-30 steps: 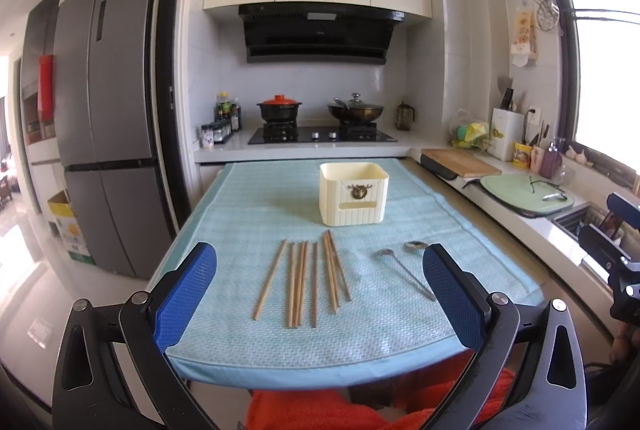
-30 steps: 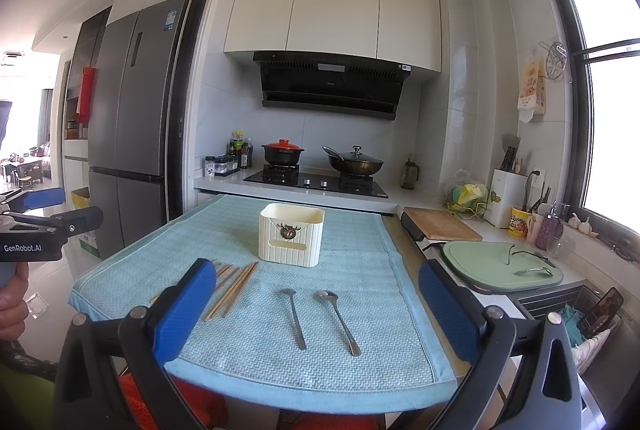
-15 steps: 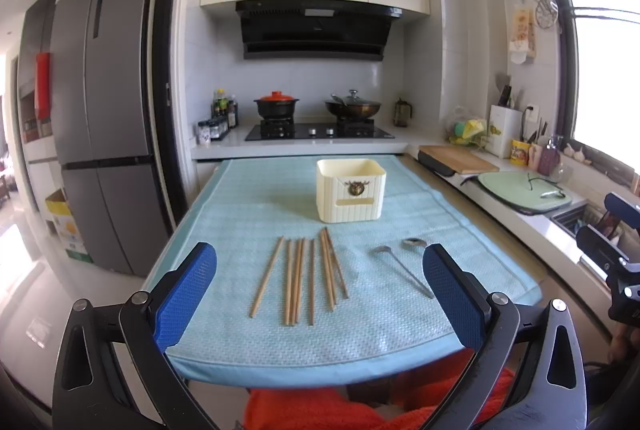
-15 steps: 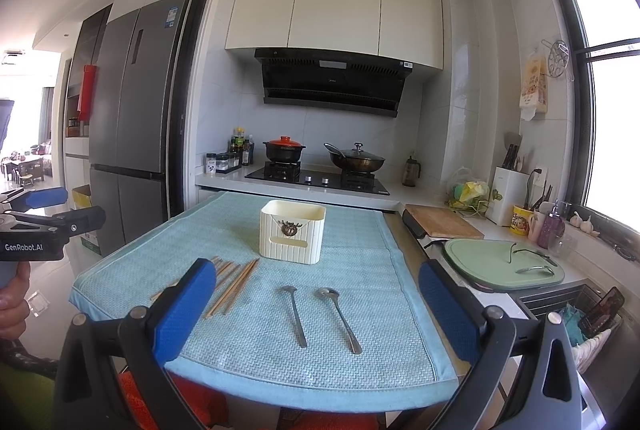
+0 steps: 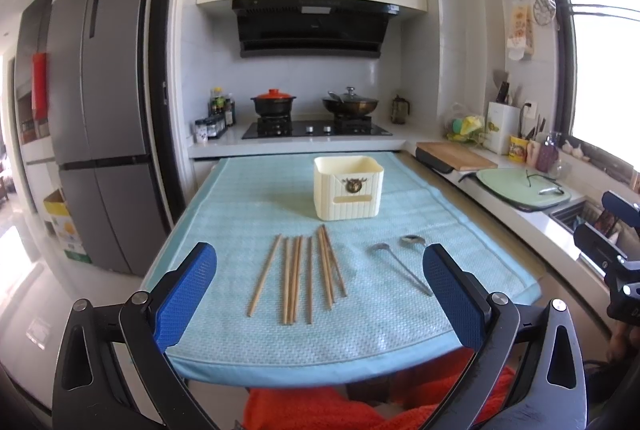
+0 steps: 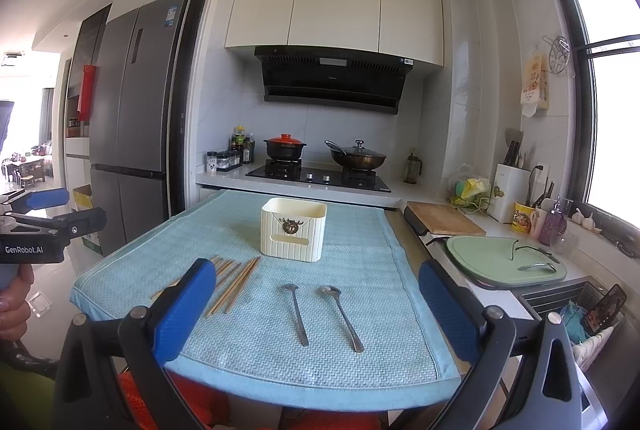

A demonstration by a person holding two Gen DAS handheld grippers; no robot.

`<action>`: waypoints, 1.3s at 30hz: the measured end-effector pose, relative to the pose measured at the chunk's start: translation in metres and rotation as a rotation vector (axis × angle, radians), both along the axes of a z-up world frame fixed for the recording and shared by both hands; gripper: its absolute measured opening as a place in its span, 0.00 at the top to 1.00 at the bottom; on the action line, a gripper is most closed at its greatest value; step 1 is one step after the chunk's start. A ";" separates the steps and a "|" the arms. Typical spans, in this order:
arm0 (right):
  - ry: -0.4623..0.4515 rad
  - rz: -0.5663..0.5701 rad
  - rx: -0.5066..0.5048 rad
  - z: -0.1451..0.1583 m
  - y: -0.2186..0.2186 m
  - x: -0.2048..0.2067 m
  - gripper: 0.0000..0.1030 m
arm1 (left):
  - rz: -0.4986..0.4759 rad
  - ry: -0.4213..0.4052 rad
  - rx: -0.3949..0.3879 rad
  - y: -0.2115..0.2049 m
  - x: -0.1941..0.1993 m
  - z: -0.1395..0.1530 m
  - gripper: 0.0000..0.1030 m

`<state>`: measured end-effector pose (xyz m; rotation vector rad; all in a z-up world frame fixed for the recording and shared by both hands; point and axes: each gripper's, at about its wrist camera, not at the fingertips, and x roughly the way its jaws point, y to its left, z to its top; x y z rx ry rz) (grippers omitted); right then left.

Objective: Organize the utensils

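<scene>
The desk (image 5: 248,198), under a light blue cloth, carries everything: a cream holder (image 5: 347,188) at the middle, wooden chopsticks (image 5: 304,276) laid loose in front of it, and two metal spoons (image 6: 320,312) to their right. Nothing is sorted yet, so this looks like the opening step. The left hand-held gripper (image 5: 320,302) and the right hand-held gripper (image 6: 316,314) hang released and empty short of the near edge. Next, one must descend and pinch a utensil. "GenRobot.AI" reads on the left one's body.

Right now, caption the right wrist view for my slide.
Open right gripper faces two spoons, chopsticks and cream holder.
</scene>
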<state>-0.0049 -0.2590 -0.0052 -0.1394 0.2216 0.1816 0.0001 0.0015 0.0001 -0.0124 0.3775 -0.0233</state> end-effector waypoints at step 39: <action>0.080 0.004 0.006 0.001 0.010 0.023 0.00 | -0.010 0.068 0.013 -0.003 0.026 -0.007 0.00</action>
